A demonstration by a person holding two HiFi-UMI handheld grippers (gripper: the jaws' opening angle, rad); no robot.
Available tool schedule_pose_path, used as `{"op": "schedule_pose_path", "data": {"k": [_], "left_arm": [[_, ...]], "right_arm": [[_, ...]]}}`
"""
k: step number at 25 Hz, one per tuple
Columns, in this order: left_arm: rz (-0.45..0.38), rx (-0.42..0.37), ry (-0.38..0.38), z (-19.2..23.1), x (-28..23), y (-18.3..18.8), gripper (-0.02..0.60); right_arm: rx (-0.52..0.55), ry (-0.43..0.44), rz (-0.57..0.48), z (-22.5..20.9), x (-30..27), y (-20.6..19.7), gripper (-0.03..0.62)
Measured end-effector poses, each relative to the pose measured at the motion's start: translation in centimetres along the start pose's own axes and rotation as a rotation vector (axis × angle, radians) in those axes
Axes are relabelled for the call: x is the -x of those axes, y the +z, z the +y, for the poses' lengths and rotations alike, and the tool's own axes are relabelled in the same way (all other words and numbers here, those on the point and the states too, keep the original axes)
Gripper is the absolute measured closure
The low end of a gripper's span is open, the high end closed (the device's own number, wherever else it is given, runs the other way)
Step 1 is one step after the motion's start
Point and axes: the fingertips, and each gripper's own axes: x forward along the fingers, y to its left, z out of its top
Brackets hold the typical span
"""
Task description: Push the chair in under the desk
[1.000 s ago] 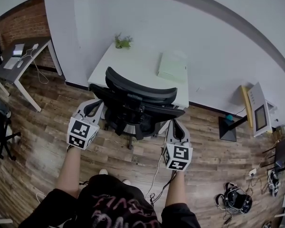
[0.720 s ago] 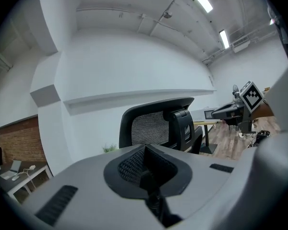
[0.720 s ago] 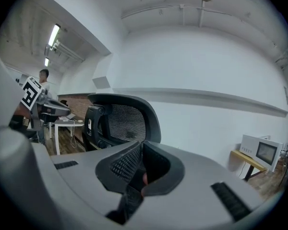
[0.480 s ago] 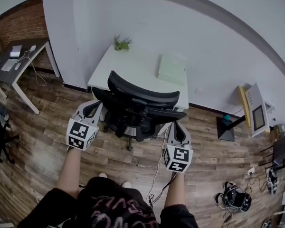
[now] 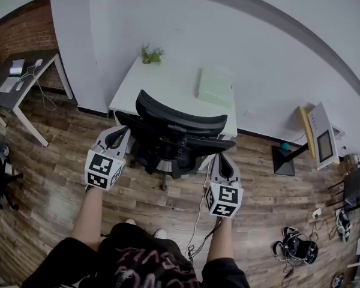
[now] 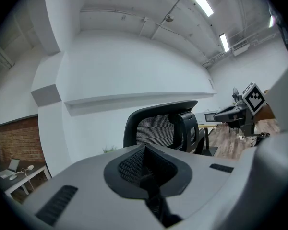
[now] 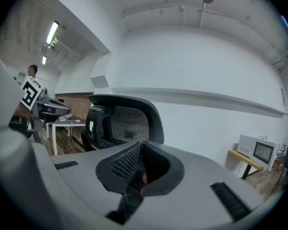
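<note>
A black mesh-backed office chair (image 5: 175, 128) stands in front of the white desk (image 5: 168, 86), its back towards me and its seat partly under the desk edge. My left gripper (image 5: 116, 135) is shut, with its tip at the chair's left armrest. The right gripper (image 5: 223, 161) is also shut, just behind the right armrest. Whether either tip touches the chair I cannot tell. In the left gripper view the left gripper (image 6: 145, 152) has nothing between its pads, and the chair back (image 6: 156, 128) rises ahead. In the right gripper view the right gripper (image 7: 140, 163) has nothing between its pads either, and the chair back (image 7: 127, 121) rises ahead.
A small plant (image 5: 150, 54) and a pale green box (image 5: 215, 84) sit on the desk. A dark desk (image 5: 18, 80) stands at far left. A screen device (image 5: 321, 140) leans at right. A cable (image 5: 198, 218) and a headset (image 5: 298, 249) lie on the wood floor.
The chair back has shifted slightly right and towards the desk. Both grippers keep their places by the armrests and stay shut.
</note>
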Motion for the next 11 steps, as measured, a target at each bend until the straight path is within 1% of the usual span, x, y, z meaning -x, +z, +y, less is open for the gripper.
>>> {"op": "schedule_pose_path", "data": {"k": [6,11], "left_arm": [[0.003,-0.008,-0.009,-0.04,0.04,0.01,0.568],[-0.016,-0.002,-0.010,-0.05,0.06,0.08,0.568]], "right_arm": [[-0.010,-0.009,0.004,-0.45,0.24,-0.01,0.568],[0.000,-0.015,0.006,-0.47,0.52,-0.10,0.568]]}}
